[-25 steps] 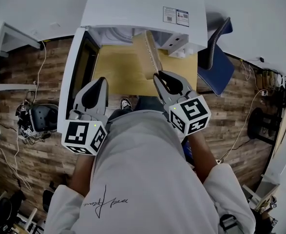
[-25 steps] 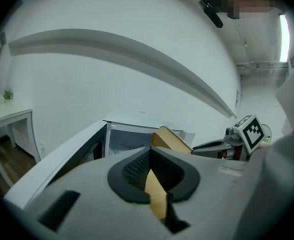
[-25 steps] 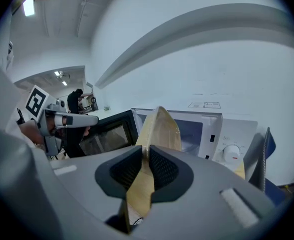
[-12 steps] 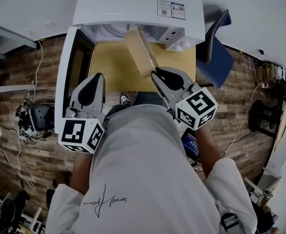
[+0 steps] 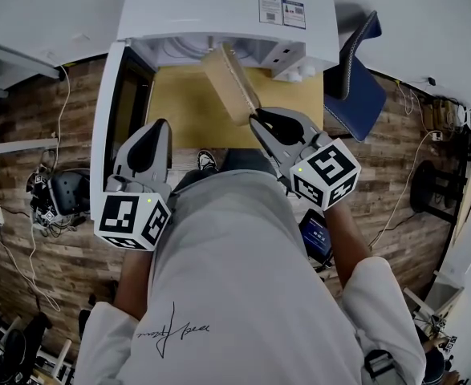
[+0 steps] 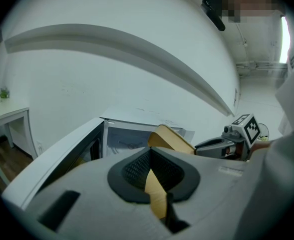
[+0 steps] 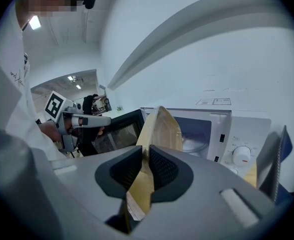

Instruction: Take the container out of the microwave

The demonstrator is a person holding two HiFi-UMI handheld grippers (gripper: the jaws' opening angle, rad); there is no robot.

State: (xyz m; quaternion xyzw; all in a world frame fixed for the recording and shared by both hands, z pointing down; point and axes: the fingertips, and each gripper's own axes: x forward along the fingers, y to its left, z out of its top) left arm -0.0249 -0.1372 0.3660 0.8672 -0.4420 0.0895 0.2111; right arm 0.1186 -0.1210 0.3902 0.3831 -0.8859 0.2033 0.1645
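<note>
A flat tan paper container [image 5: 230,83] hangs tilted on edge over the yellow table [image 5: 179,111], just in front of the open white microwave [image 5: 219,10]. My right gripper [image 5: 257,119] is shut on its near edge. In the right gripper view the container [image 7: 162,129] rises from between the dark pads [image 7: 164,170] of the right gripper [image 7: 145,169]. My left gripper [image 5: 152,141] hovers to the left, beside the open door [image 5: 107,127]. Its jaws stand a narrow slit apart and hold nothing. From the left gripper [image 6: 151,171] I see the container [image 6: 169,136] and the right gripper [image 6: 222,145].
The microwave door [image 7: 119,129] swings out on the left of the cavity. The dial panel [image 7: 241,155] is on the right. A blue chair [image 5: 355,95] stands right of the table. A white desk [image 5: 14,66] and cables lie to the left on the wooden floor.
The container and my right gripper have shifted a little left and tilted further, out from the microwave mouth. My left gripper has barely moved.
</note>
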